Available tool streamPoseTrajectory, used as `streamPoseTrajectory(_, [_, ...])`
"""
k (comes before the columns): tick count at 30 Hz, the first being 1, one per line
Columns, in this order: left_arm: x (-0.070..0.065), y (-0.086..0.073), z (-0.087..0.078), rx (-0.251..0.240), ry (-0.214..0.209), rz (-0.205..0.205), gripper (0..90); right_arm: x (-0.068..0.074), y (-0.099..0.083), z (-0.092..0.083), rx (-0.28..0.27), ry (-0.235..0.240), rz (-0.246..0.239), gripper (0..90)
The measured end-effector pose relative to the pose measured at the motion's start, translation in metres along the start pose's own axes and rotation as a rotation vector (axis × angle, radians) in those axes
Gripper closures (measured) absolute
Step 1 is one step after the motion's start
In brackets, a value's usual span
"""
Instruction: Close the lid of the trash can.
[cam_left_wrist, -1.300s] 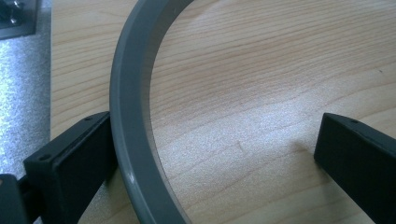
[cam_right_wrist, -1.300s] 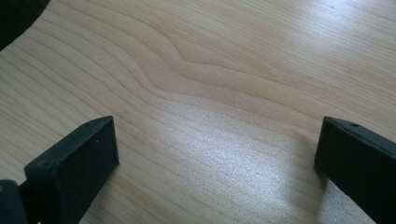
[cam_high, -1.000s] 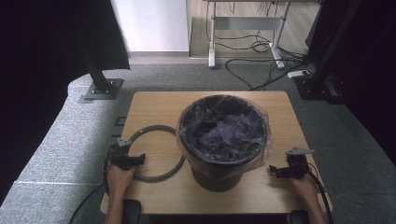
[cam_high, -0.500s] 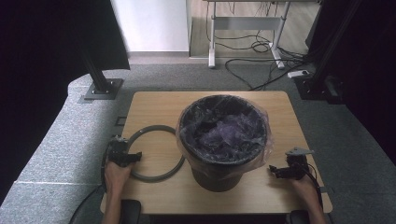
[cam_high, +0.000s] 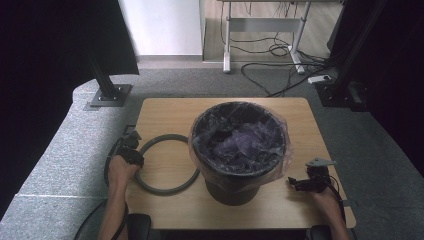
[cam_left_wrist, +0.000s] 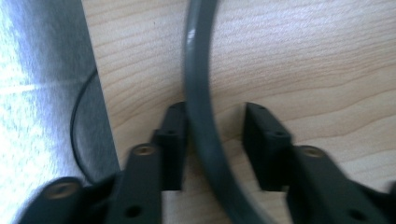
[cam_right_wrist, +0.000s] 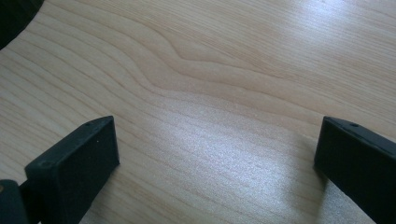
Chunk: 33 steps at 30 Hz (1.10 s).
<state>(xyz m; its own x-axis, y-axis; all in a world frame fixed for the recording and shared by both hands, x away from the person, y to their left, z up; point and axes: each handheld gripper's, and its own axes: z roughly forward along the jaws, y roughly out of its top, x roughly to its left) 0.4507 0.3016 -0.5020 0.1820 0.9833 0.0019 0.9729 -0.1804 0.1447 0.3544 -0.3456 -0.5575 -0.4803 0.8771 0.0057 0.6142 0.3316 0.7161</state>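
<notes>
Ring (cam_high: 165, 164) lies flat on table (cam_high: 165, 117), left claw (cam_left_wrist: 212, 140) astride it.

A light wooden table (cam_high: 165, 112) stands on a grey carpet floor (cam_high: 65, 150); black curtains (cam_high: 55, 50) hang at both sides; a white wall (cam_high: 160, 25) is at the back; a white desk frame (cam_high: 260, 25) stands over tangled black cables (cam_high: 280, 50).

Dim room, bright tabletop glare, blurred close-ups.
</notes>
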Motion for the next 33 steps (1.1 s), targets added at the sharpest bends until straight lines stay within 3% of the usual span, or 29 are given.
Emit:
streamPoseTrajectory(2, [0.001,0.003,0.0,0.023,0.004,-0.037,75.0,0.0,0.0,0.0,0.0,0.0,0.0,0.0])
streamPoseTrajectory(4, [0.002,0.005,0.0,0.035,0.0,-0.047,78.1,0.0,0.0,0.0,0.0,-0.001,0.0,0.0])
streamPoseTrajectory(8, [0.01,0.006,-0.001,0.053,-0.052,-0.07,79.5,0.0,0.0,0.0,0.0,0.0,0.0,0.0])
streamPoseTrajectory(12, [0.019,0.007,-0.01,0.041,-0.079,-0.092,79.7,0.0,0.0,0.0,0.0,0.0,0.0,0.0])
streamPoseTrajectory(18, [0.031,0.01,-0.04,0.042,-0.104,-0.102,79.8,0.0,0.0,0.0,0.0,0.0,0.0,0.0])
streamPoseTrajectory(25, [0.036,0.017,-0.079,0.073,-0.097,-0.07,79.8,0.0,0.0,0.0,0.0,0.0,0.0,0.0])
streamPoseTrajectory(33, [0.042,0.023,-0.123,0.083,-0.126,-0.046,79.9,0.0,0.0,0.0,0.0,0.0,0.001,0.0])
